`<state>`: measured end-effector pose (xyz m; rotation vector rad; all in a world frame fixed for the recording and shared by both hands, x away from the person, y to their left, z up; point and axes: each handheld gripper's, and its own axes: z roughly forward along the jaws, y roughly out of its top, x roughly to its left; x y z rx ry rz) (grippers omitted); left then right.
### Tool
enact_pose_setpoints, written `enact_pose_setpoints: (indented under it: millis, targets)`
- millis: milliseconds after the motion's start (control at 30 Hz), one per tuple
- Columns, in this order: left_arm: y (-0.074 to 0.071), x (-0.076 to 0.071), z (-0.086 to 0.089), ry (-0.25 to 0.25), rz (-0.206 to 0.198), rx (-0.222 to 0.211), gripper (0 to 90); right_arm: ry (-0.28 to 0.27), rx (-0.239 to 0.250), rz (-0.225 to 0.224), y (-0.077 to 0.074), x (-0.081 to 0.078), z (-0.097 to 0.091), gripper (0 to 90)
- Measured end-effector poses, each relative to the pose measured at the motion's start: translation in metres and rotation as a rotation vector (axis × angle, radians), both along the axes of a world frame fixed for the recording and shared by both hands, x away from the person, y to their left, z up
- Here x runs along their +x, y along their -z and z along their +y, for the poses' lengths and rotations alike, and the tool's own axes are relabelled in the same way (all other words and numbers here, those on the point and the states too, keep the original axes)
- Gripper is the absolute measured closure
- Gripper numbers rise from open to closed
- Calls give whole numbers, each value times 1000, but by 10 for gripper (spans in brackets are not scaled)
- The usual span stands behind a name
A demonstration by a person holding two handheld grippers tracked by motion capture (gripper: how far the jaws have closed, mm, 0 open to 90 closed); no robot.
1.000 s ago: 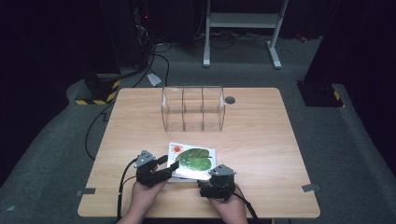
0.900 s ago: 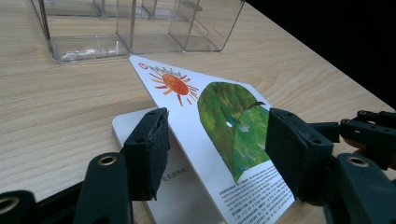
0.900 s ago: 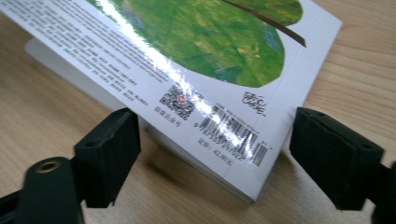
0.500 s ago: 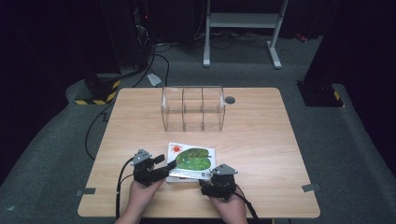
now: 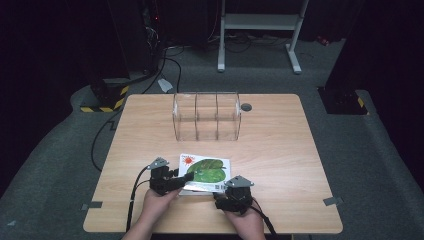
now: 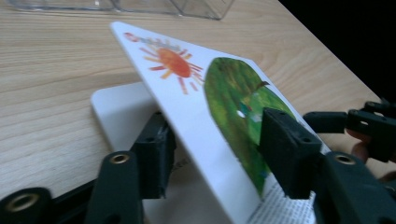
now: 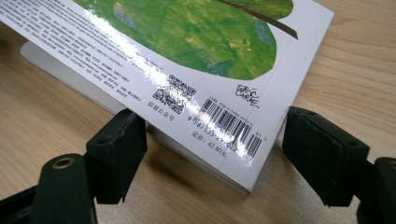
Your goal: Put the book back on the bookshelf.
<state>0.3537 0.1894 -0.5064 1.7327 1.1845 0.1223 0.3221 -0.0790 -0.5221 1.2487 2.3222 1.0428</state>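
Lying near the front edge of the pale wooden tabletop point(image 5: 280, 150), the glossy white picture book with a green leaf and an orange sun on its cover point(image 5: 206, 172) sits well short of the clear plastic three-bay organiser point(image 5: 206, 116) at the back. In the high view the left gripper point(image 5: 184, 179) reaches over the book's near left corner, while the right gripper point(image 5: 223, 192) hangs at its near right corner.

From the left gripper view, the cover point(image 6: 205, 93) is tilted up off the white pages beneath, one jaw under it and one above. Those jaws have just been closing with the cover between them, but whether the pads already press on it I cannot tell.

Seen from the right gripper view, the book's barcode corner point(image 7: 229, 126) lies between released jaws that stand clear on both sides.

My worry is that the slick cover slides out of a shallow hold, or that lifting by the cover alone lets the pages sag and the cover crease; the unclenched right jaws would not stop the book skidding.
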Motion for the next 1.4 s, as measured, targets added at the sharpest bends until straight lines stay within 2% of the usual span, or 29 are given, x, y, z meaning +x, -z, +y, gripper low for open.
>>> enact_pose_setpoints:
  millis: [233,333,433,500,533,600,633,667,767,833,867,1100,1300,1400]
  targets:
    - [-1,0,2,11,-10,10,526,-13,11,23,-1,0,-3,225]
    - [-2,-1,2,12,-17,31,530,-22,18,19,-2,-3,-5,238]
    - [-2,-2,0,17,-43,62,529,-30,36,26,-2,-5,-9,244]
    - [-1,-3,0,19,-52,77,528,-37,65,21,-3,-8,-12,272]
    - [-1,-3,-1,23,-63,102,527,-39,89,5,-5,-10,-15,290]
    - [-1,-4,-2,25,-72,121,530,-34,119,-29,-9,-14,-20,297]
    - [-1,-5,-3,27,-78,134,532,-34,116,-51,-11,-14,-21,293]
    - [-1,-5,-3,27,-78,134,533,-34,116,-51,-11,-14,-21,293]
    - [-3,-7,-5,36,-105,175,538,-18,117,-78,-15,-12,-24,281]
    - [-4,-10,-6,50,-136,214,546,-14,127,-69,-13,-8,-27,296]
    - [-4,-10,-6,50,-136,214,547,-14,127,-69,-13,-8,-27,296]
    - [-5,-15,-10,66,-187,287,559,-28,125,-49,-9,0,-28,328]
    - [-7,-19,-12,76,-232,310,565,-37,104,-72,-5,1,-26,348]
    - [-8,-21,-12,81,-252,313,573,-28,126,-65,-3,1,-29,356]
